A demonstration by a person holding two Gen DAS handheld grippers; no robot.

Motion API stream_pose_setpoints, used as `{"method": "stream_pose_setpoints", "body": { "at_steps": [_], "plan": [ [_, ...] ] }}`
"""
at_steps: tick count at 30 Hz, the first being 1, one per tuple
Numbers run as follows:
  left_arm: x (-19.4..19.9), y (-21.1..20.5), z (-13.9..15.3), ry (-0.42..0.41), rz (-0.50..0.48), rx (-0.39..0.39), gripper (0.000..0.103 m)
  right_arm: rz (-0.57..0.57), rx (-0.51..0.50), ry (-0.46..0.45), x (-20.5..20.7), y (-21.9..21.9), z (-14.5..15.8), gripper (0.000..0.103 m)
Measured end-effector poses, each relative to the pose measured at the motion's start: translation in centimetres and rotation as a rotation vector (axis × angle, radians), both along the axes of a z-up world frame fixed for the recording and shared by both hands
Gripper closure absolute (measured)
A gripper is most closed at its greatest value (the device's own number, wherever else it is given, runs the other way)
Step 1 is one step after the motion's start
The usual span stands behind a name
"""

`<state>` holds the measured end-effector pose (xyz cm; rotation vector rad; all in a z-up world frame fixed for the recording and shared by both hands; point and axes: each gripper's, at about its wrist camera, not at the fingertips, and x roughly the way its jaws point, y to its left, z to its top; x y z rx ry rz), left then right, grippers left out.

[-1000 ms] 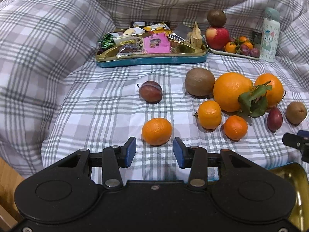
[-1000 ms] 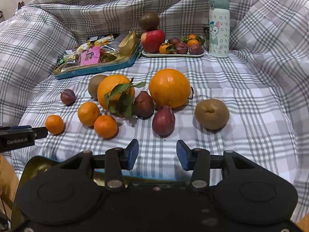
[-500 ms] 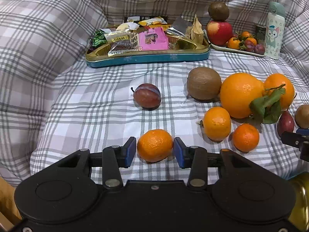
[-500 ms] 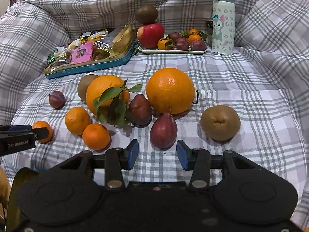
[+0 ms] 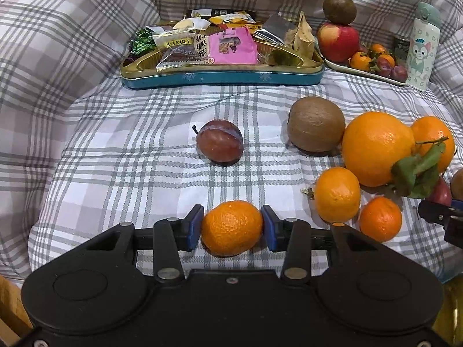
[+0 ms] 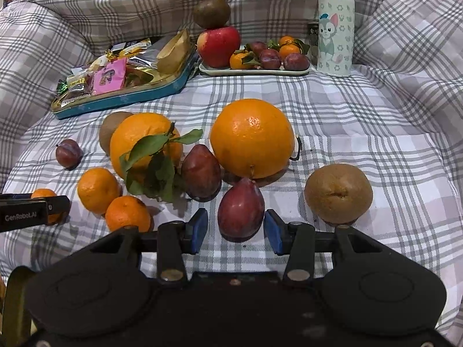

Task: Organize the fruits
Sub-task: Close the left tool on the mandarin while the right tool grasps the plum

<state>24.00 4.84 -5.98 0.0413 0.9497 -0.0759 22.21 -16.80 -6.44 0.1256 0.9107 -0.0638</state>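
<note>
Loose fruit lies on a plaid cloth. In the left wrist view, my left gripper (image 5: pixel 232 227) has its blue pads on both sides of a small mandarin (image 5: pixel 231 227), touching it. A plum (image 5: pixel 220 141), a kiwi (image 5: pixel 316 123), a big orange (image 5: pixel 376 147) and two mandarins (image 5: pixel 337 194) lie beyond. In the right wrist view, my right gripper (image 6: pixel 235 230) is open around a dark red pear (image 6: pixel 240 209), with small gaps to the pads. A brown pear (image 6: pixel 338 193), a second big orange (image 6: pixel 251 137) and a leafy orange (image 6: pixel 144 141) lie nearby.
A white fruit tray (image 6: pixel 254 70) at the back holds an apple (image 6: pixel 218 45) with a kiwi on top, plums and mandarins. A blue tin of snacks (image 5: pixel 221 73) stands at back left, a bottle (image 6: pixel 335 26) at back right. Bunched bedding rises all around.
Both grippers moved forward. The mandarin now sits between the left pads, which touch it. The red pear now sits between the right pads.
</note>
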Motion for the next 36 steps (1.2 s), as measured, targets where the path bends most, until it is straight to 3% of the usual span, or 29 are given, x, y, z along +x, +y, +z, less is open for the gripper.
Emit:
{"method": "stream_pose_setpoints", "body": {
  "at_steps": [7, 13, 36],
  "plan": [
    [0.6, 0.7, 0.0, 0.004, 0.039, -0.054, 0.053, 0.0, -0.013, -0.002, 0.4, 0.1, -0.3, 0.056],
    [0.5, 1.4, 0.3, 0.03, 0.088, -0.112, 0.053, -0.004, -0.022, -0.007, 0.3, 0.0, -0.2, 0.065],
    [-5.9, -0.9, 3.8, 0.017, 0.027, -0.095, 0.053, -0.004, 0.013, -0.052, -3.5, -0.3, 2.2, 0.066]
  ]
}}
